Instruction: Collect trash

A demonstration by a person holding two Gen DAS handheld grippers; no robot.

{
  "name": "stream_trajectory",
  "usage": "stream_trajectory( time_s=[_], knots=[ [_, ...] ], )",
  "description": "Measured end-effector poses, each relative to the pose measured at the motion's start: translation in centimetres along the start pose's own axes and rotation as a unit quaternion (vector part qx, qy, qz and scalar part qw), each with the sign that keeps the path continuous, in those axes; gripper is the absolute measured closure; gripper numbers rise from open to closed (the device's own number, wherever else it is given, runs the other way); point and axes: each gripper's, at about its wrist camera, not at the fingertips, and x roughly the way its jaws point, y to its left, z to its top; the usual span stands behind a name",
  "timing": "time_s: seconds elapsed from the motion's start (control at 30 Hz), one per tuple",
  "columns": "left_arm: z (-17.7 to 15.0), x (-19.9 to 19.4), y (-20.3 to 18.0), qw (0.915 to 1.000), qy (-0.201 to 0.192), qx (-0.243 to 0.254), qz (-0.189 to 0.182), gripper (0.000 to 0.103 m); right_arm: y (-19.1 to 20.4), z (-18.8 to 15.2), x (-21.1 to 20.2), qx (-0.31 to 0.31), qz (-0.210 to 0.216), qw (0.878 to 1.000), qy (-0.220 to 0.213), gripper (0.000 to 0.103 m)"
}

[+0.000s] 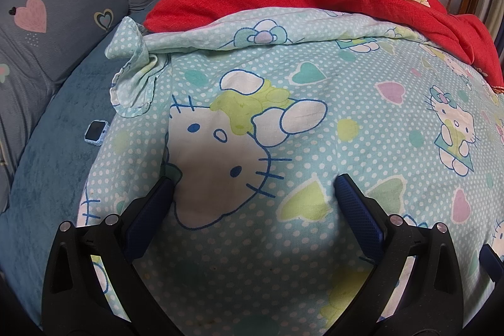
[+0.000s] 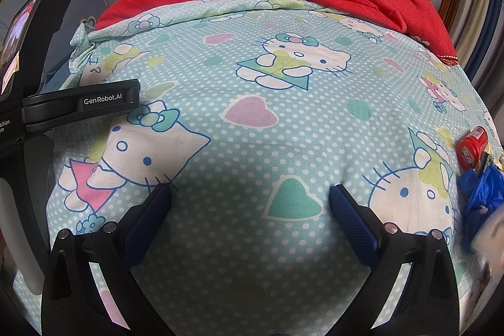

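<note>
A red can (image 2: 472, 147) lies on its side at the right edge of the bed, touching a crumpled blue bag (image 2: 482, 194) just below it. The right gripper (image 2: 250, 194) hovers over the dotted quilt (image 2: 283, 122), jaws wide open and holding nothing. The left gripper (image 1: 253, 186) is likewise open over the quilt (image 1: 346, 103), with a small watch (image 1: 96, 130) on the blue sheet (image 1: 56, 153) to its left.

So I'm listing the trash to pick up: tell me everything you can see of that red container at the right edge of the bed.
The red container is a small cylinder, plastic by its look, lying on its side on the dotted quilt. A printed label wraps its body, and its upper end carries a pale barcode-like sticker. It lies beside crumpled blue plastic; whether they touch is unclear. Neither gripper touches it.
</note>
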Motion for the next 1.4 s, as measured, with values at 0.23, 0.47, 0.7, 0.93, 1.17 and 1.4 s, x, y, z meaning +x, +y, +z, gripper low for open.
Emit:
stream_trajectory(
  time_s=[0.23, 0.47, 0.7, 0.93, 1.17, 1.4],
  knots=[
    [0.1, 0.1, -0.1, 1.0, 0.002, 0.002, 0.001, 0.009, -0.1, 0.0, -0.1, -0.004, 0.004, 1.0, 0.003, 0.005],
    [-0.7, -3.6, -3.0, 0.9976, -0.061, 0.029, 0.01, 0.01, -5.7, -4.6, -14.7, -0.025, -0.025, 0.972, -0.233, 0.006],
    [-4.1, -10.6, -7.8, 0.9914, -0.104, 0.056, -0.055, 0.01, -12.8, -7.9, -20.5, 0.078, -0.042, 0.961, -0.262, 0.006],
    [-6.7, -14.4, -10.8, 0.9838, -0.113, 0.099, -0.097, 0.01, -14.9, -8.6, -18.9, 0.141, -0.055, 0.963, -0.223, 0.006],
    [-7.6, -15.2, -11.3, 0.9819, -0.116, 0.105, -0.107, 0.01, -14.7, -9.2, -18.3, 0.141, -0.059, 0.964, -0.218, 0.006],
    [-8.2, -15.4, -11.7, 0.9813, -0.115, 0.111, -0.107, 0.01, -14.3, -9.3, -17.6, 0.137, -0.057, 0.969, -0.2, 0.006]
  ],
)
